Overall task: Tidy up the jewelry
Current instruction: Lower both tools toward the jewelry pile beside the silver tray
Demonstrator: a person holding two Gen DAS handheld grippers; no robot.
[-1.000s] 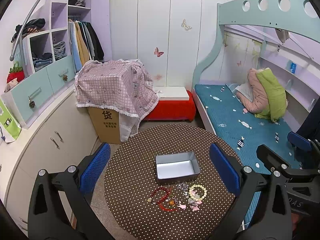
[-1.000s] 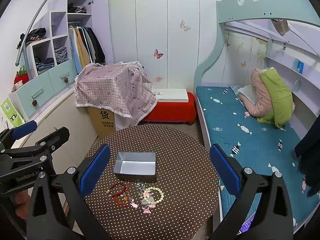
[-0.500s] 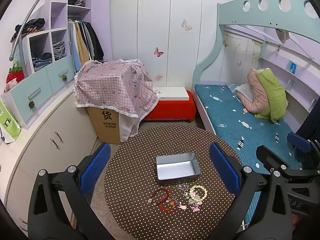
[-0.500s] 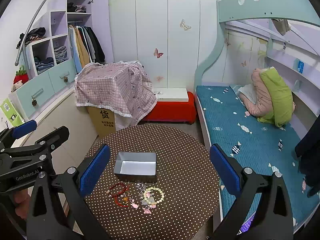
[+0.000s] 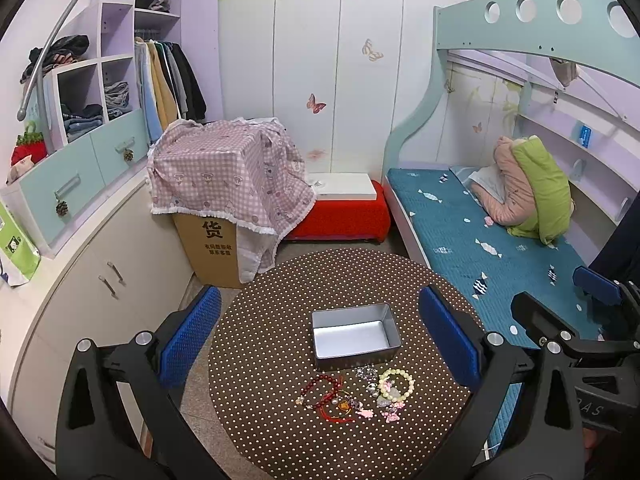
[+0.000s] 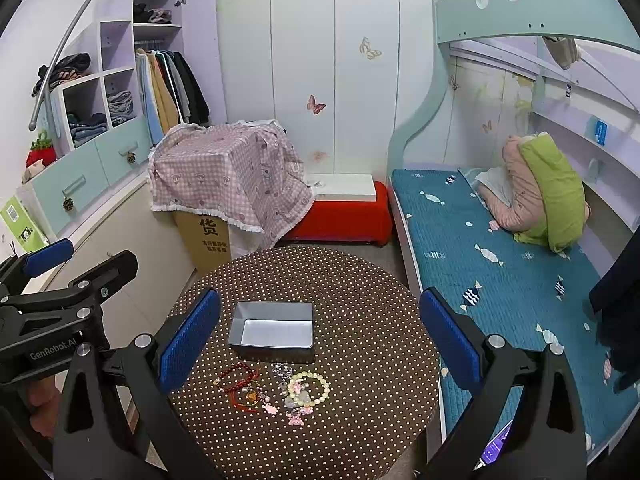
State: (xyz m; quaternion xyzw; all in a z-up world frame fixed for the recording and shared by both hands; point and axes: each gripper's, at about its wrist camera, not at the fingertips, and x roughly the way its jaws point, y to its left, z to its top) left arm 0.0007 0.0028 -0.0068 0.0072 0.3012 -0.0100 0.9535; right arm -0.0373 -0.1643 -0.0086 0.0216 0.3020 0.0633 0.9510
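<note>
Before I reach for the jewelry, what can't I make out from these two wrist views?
- Jewelry pile: both views, too small and tangled to count pieces.
- Table near edge: both views, cut off by the frame and gripper fingers.
- Box under the checked cloth: cloth hides its top.
- Tin: looks empty; the front wall hides part of the floor.

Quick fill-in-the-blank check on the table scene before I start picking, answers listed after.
The rectangular grey metal tin holds ____.
The pale yellow bead bracelet lies to the ____ of the dark red bead bracelet.
Both grippers' jaws stand ____: left gripper, right gripper.

Missing words: nothing; right; open
</note>
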